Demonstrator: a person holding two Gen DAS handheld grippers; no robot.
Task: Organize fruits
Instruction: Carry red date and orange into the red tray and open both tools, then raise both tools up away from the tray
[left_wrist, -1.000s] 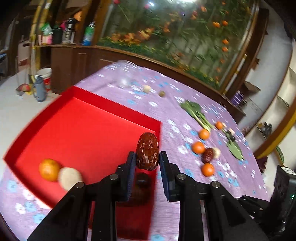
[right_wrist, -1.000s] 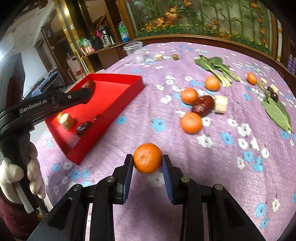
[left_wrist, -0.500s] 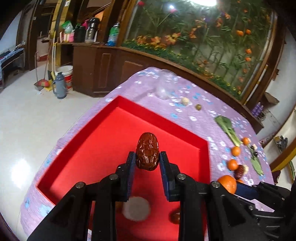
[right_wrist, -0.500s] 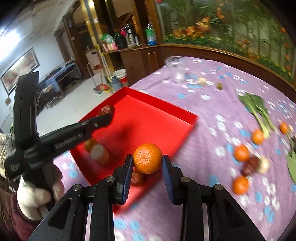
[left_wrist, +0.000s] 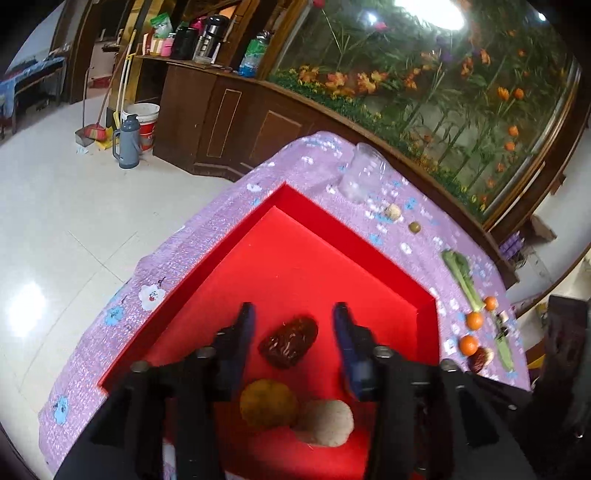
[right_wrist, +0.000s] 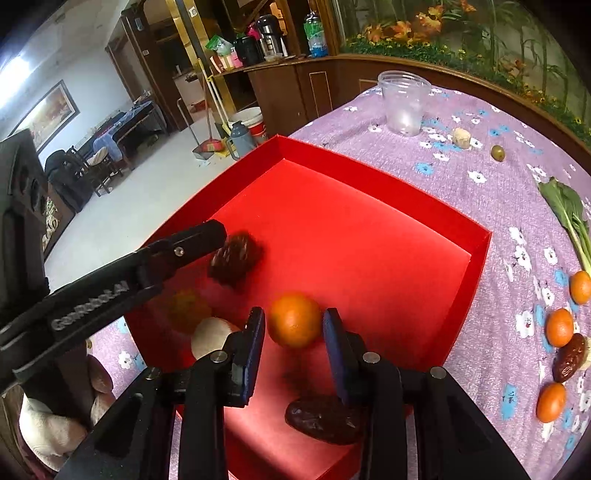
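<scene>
My left gripper is open above the red tray; a brown date lies loose between its fingers, blurred. An orange and a pale round fruit lie in the tray just below. My right gripper is open with an orange between its fingers over the red tray, apart from both pads. Another dark date lies in the tray under it. The left gripper's finger and the date show in the right wrist view.
On the purple flowered cloth to the right lie several oranges, a date, a leafy green, a small green fruit and a pale lump. A clear plastic cup stands beyond the tray. The table edge drops to the floor at left.
Both grippers have opened over the tray. The date has left the left fingers and the orange has come free of the right pads; both sit lower.
</scene>
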